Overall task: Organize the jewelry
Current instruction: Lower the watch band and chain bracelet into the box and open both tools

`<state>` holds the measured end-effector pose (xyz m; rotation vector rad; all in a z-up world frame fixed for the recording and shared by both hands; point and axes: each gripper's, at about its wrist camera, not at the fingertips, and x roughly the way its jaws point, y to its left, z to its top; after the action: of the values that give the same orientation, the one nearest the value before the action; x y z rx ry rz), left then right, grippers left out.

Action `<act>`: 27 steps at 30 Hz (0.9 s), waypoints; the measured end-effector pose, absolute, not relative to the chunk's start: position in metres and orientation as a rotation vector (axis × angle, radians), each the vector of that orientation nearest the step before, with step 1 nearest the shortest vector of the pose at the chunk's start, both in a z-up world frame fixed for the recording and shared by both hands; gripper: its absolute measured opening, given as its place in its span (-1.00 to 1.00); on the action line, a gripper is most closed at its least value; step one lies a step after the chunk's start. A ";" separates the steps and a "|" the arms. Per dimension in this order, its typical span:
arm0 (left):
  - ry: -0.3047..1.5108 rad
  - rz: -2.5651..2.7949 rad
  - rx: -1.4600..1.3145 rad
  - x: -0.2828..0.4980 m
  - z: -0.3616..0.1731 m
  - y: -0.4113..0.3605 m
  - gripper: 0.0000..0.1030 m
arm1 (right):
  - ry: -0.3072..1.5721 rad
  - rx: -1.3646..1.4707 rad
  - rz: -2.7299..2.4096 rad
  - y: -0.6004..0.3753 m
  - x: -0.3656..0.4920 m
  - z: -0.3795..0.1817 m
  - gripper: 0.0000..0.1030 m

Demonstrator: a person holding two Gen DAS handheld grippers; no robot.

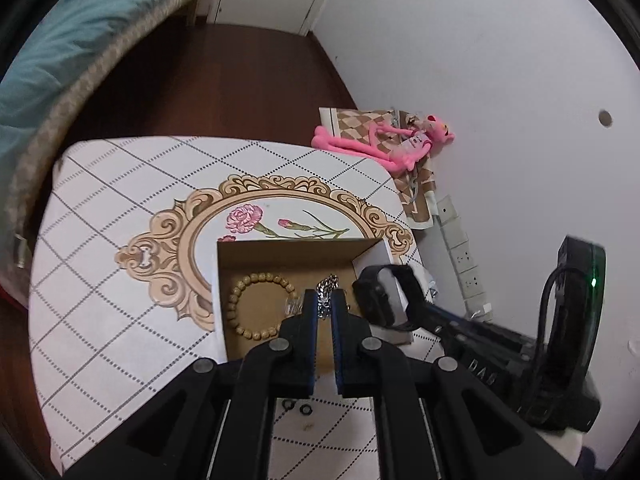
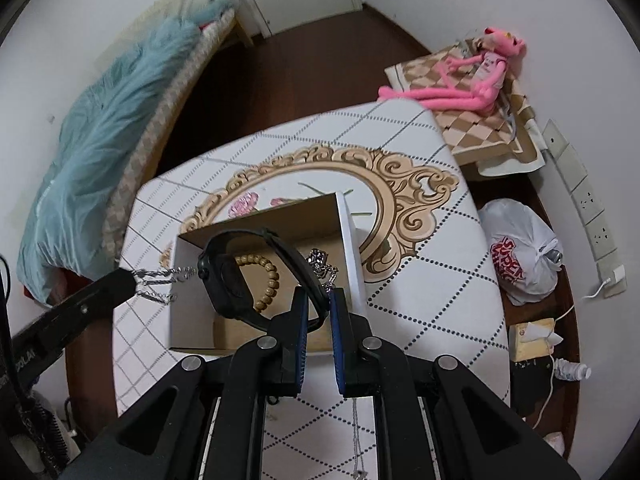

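The bench (image 1: pixel 100 208) carried an open cardboard box (image 2: pixel 192 320) holding a wooden bead bracelet (image 1: pixel 256 304). Above the box, the right gripper (image 2: pixel 319 300) had its jaws clamped on a black watch (image 2: pixel 228 280) strap, while the left gripper (image 1: pixel 324 304) pinched a silver chain (image 1: pixel 326 292).

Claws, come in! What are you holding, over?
Left claw shut on silver chain. Right claw shut on black watch, above cardboard box. Bead bracelet inside. Nothing blocking.
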<state>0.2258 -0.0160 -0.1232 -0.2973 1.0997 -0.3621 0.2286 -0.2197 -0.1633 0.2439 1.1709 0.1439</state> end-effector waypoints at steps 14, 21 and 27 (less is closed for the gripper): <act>1.116 -0.138 -0.221 0.247 -0.125 0.004 0.94 | 1.261 0.138 0.228 -0.189 0.247 -0.176 0.39; 1.106 -0.007 -0.139 0.231 -0.137 0.020 0.96 | 1.217 0.040 0.125 -0.195 0.238 -0.168 0.75; 1.082 0.068 -0.074 0.213 -0.153 0.020 0.99 | 1.212 -0.013 0.033 -0.205 0.228 -0.179 0.89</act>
<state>0.2133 0.0198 -0.1531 -0.0743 1.0821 0.0680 0.2277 -0.2053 -0.1787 -0.0131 1.2122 0.0325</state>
